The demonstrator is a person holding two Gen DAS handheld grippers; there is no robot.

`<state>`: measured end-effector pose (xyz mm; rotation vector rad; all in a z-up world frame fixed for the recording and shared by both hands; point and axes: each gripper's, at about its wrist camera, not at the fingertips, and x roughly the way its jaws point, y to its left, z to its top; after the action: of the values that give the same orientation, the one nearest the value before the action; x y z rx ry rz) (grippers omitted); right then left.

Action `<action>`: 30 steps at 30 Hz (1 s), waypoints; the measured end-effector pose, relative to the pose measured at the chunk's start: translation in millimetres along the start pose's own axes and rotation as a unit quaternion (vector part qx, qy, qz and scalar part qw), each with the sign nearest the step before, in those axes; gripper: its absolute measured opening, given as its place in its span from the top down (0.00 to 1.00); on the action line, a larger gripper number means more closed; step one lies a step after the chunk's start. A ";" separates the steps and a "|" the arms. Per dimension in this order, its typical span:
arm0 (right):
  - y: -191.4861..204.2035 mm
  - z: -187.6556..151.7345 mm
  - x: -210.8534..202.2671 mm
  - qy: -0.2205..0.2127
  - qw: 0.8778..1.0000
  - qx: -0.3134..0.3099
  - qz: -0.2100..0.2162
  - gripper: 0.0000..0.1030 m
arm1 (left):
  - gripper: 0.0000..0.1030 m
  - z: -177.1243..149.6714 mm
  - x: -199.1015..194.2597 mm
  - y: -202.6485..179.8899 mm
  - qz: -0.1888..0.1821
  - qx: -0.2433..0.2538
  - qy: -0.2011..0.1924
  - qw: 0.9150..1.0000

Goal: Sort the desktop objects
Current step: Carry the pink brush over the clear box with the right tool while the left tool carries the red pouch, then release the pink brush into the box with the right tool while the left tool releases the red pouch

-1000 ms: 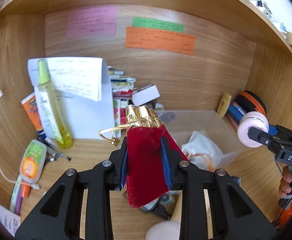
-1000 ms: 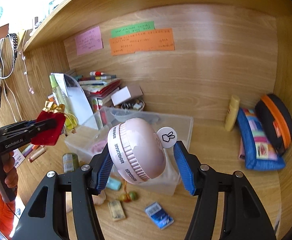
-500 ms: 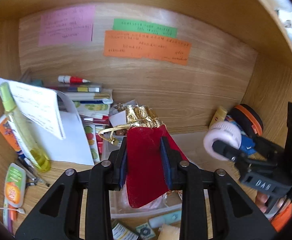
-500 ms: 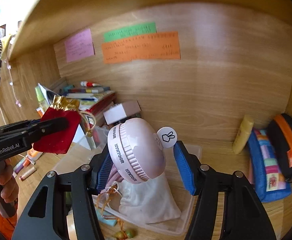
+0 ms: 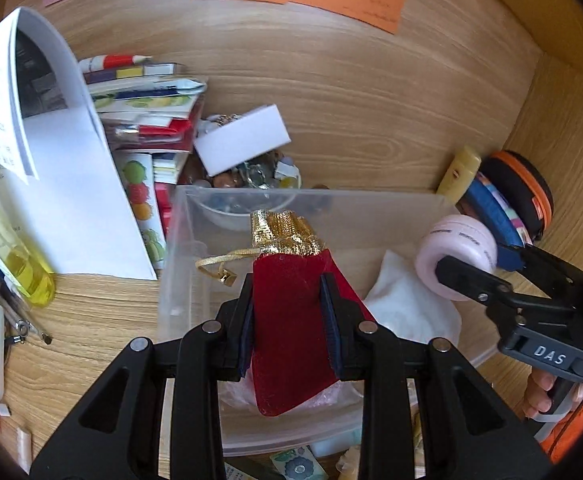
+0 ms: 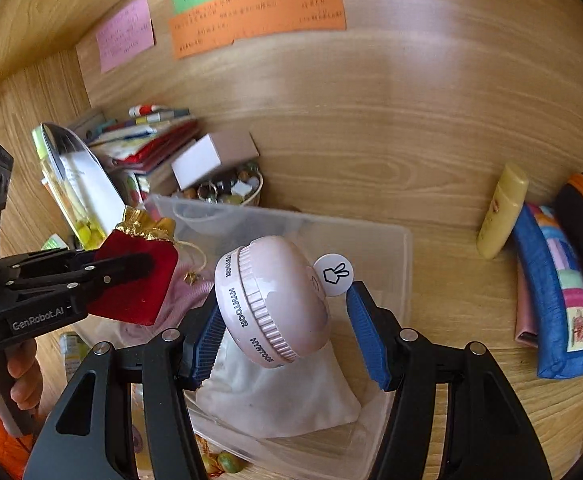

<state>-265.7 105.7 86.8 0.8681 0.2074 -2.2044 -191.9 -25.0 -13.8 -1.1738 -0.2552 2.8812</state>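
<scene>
My left gripper is shut on a red velvet pouch with a gold top and cord, held above a clear plastic bin. The pouch and left gripper also show in the right wrist view. My right gripper is shut on a round pink case with a white tag, above the same bin. That case shows at the right of the left wrist view. A white cloth bag and pink cloth lie in the bin.
A stack of books, folded white paper and a yellow bottle stand at the left. A bowl of trinkets with a white box sits behind the bin. A yellow tube and pouches lie at the right.
Both grippers have moved forward and tilted down over the bin, each keeping its object. The bin now fills the view below them.
</scene>
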 end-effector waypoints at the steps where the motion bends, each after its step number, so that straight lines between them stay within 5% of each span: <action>1: 0.5 -1.0 2.7 0.005 1.000 0.001 0.001 0.46 | 0.72 -1.0 0.4 -2.2 0.002 0.004 0.001 1.000; 15: 9.5 -6.7 17.3 0.024 1.000 -0.015 -0.004 0.44 | 0.60 -2.9 3.4 -5.2 0.018 0.016 0.012 1.000; 18: 9.8 -6.7 17.5 0.023 1.000 -0.016 -0.014 0.44 | 0.48 -1.9 2.3 -5.0 0.021 0.014 0.005 1.000; 22: 9.5 -6.9 16.9 0.019 0.999 -0.020 -0.032 0.31 | 0.44 -0.2 -0.9 -3.8 0.024 0.011 -0.003 1.000; 30: 8.2 -4.4 11.1 0.009 0.999 -0.021 -0.045 0.22 | 0.38 1.2 -6.9 -4.1 0.030 0.012 -0.023 0.999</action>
<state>-263.2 95.1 77.2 0.8710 0.3070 -2.2684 -187.9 -21.7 -7.5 -1.1329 -0.1880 2.9569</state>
